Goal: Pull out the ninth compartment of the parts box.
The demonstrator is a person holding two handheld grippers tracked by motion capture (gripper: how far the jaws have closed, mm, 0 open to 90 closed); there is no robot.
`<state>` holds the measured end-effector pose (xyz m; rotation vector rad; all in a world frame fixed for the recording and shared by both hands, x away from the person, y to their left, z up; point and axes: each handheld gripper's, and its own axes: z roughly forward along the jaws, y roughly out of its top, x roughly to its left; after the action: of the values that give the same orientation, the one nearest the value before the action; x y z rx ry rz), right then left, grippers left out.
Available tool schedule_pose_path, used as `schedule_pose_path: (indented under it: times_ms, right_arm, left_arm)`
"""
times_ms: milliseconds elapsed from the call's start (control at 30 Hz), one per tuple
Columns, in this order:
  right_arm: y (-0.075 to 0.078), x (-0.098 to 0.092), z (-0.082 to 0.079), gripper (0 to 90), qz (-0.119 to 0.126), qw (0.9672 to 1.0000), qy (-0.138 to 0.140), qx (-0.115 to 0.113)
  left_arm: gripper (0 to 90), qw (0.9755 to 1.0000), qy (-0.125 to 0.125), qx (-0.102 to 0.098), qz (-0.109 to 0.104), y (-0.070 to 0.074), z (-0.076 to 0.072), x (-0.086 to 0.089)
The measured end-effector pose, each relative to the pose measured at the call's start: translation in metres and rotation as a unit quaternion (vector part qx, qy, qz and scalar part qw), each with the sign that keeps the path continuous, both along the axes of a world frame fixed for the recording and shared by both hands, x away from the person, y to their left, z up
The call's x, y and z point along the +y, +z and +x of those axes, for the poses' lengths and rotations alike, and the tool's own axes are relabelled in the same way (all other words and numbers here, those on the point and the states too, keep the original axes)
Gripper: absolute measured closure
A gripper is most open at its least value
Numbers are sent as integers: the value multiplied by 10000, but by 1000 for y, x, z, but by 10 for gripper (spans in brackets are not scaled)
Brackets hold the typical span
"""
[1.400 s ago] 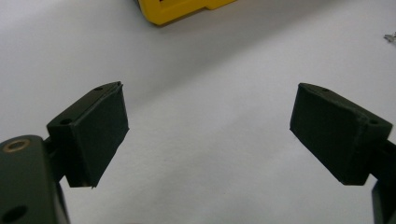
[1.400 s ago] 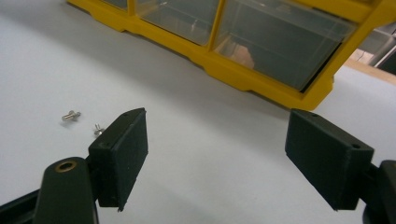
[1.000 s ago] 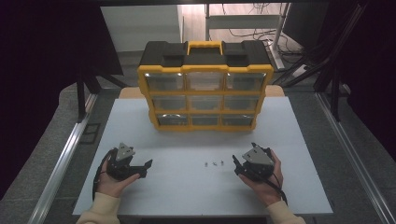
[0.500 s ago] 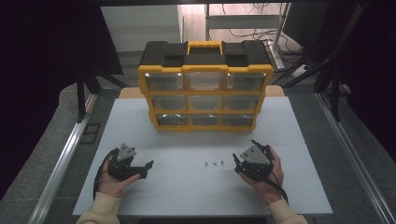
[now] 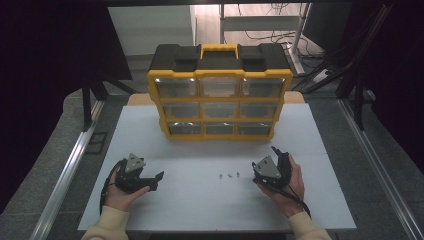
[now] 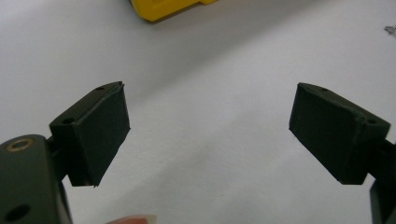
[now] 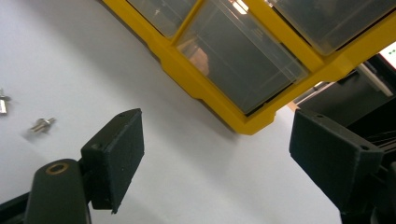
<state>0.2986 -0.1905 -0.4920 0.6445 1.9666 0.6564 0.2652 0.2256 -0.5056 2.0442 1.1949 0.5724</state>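
Note:
A yellow organizer [image 5: 220, 75] with a black top and clear drawers stands at the back middle of the white table [image 5: 310, 200]. Three small metal screws [image 5: 230, 175] lie on the table in front of it. My left gripper [image 5: 156, 181] rests low at the front left, open, with bare table between its jaws [image 6: 210, 126]. My right gripper [image 5: 264, 157] is held at the front right, just right of the screws, open and empty [image 7: 217, 140]. It points at the organizer's lower right corner [image 7: 243, 123]. Two screws [image 7: 42, 124] lie to its left.
The organizer's lower corner [image 6: 159, 7] shows at the top of the left gripper view, and one screw [image 6: 390, 29] at its right edge. Metal rails [image 5: 70, 170] run along both sides of the table. Dark stands and cables stand behind.
My right gripper has moved slightly forward and tilted up toward the organizer. The left gripper has barely moved. Both stay open.

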Motion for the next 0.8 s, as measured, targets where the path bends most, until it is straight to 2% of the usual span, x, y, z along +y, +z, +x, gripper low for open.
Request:
schedule_pose_path:
  times_ms: [100,367,467,633,800]
  right_arm:
    - [-1,2,2,190,-155,9998,-4,-106]
    - [-3,6,8,199,-418,9989,27,-187]
    - [-3,7,10,200,-425,9989,1,-199]
    - [0,10,19,198,-466,9983,-37,-355]
    - [0,11,28,209,-542,9980,-47,-317]
  left_arm:
    - [131,10000,16,-4,6,-1,0,-1]
    - [132,10000,55,-13,58,-2,2,-2]
    - [132,9999,70,-4,83,-2,3,-2]
    - [134,9999,84,35,45,-2,5,0]
    - [136,9999,49,76,68,-3,5,-2]
